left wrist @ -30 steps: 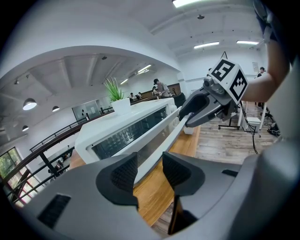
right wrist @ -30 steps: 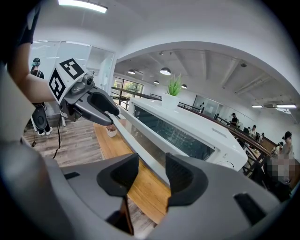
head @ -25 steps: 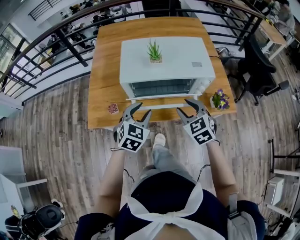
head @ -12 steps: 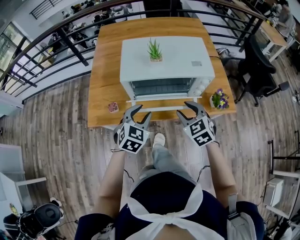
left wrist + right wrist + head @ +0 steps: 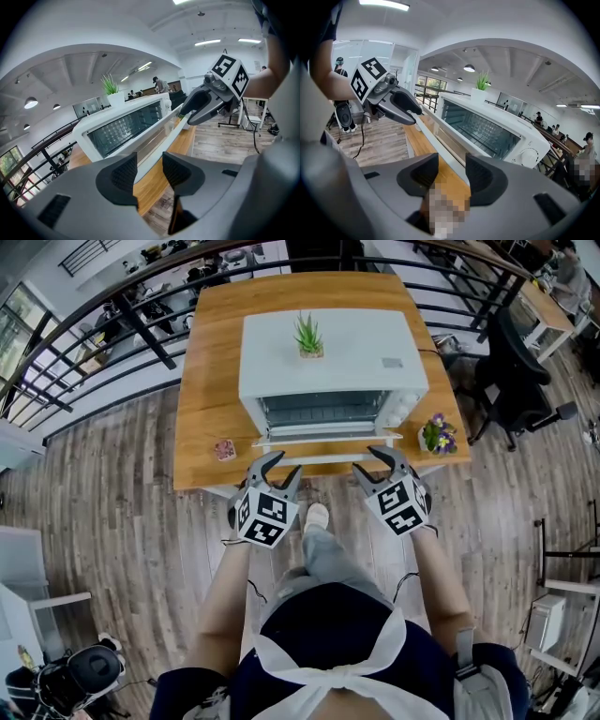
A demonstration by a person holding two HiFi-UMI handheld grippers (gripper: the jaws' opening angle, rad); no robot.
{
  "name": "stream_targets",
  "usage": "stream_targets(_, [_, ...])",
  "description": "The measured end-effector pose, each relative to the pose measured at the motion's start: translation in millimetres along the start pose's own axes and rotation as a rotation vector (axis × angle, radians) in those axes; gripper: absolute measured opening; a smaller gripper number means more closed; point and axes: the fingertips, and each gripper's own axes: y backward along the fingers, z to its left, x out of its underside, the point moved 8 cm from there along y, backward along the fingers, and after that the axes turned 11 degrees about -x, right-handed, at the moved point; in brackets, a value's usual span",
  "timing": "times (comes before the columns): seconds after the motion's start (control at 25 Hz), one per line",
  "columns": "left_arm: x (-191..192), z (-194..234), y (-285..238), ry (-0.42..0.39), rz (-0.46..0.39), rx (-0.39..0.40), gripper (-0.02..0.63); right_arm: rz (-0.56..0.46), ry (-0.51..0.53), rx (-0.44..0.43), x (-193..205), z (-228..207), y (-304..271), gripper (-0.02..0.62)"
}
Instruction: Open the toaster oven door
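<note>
Head view, centre: white oven (image 5: pixel 333 362) on wooden bench (image 5: pixel 202 409), w/ a potted plant (image 5: pixel 307 338) on its top. Door (image 5: pixel 328 439) is hinged down toward the lower frame, so the rack inside shows. Its handle (image 5: pixel 328 457) runs along the front edge.

L hand-held gripper (image 5: pixel 286 461), lower centre-left: jaws apart, gripping nothing, tips near the handle's left end. In the left gripper view the handle passes through the gap between the pads (image 5: pixel 125 172), beyond them; no contact seen.

R hand-held gripper (image 5: pixel 364 457), lower centre-right: jaws likewise apart and empty, tips near the handle's right end.

Also on the bench: flower pot (image 5: pixel 438 438) at the right edge, small pink item (image 5: pixel 225 451) at left.
</note>
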Motion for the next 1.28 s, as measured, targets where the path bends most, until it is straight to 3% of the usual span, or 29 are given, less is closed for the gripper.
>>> stream_targets(0.56, [9,-6,2,0.014,0.010,0.016,0.178,-0.013,0.119,0.106,-14,-4,10,0.158])
stream_targets(0.92, [17,-12,4,0.039,0.019,0.037,0.173,0.091,0.186,0.078,-8,-6,-4,0.156])
stream_targets(1.28, [27,-20,7,0.063,0.041,0.043,0.170,0.117,0.181,0.063,0,-3,-10,0.120])
